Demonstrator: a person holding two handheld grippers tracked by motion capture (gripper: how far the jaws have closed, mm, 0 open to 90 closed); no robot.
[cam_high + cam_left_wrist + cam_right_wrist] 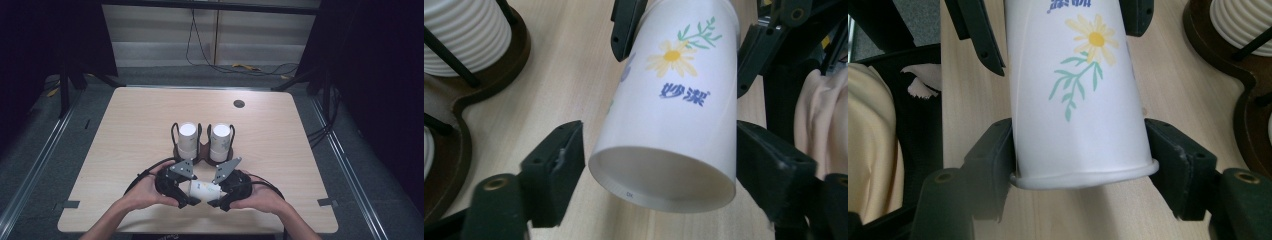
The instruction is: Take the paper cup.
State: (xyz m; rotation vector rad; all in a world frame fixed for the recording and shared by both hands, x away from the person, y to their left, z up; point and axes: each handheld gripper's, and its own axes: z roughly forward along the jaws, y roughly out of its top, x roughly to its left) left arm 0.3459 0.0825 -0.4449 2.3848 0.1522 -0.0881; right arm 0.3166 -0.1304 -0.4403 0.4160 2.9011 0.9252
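Two grippers set on one paper cup (202, 188) lying sideways; right gripper (1080, 165) clamped on rim end; left gripper (659, 165) jaws apart around base end, left pad clear of cup.

Both forearms enter from bottom edge, converging near table's front. Left hand (145, 192) wraps left gripper (192, 201), pointing inward to the right; jaws apart, a gap showing beside one pad (569, 160), not pressing. Right hand (260, 195) wraps right gripper (212, 202), pointing inward to the left, tips facing left gripper's; jaws closed in, pads (998, 150) pressed on both sides of what sits between. Grey plates tilted up on both.
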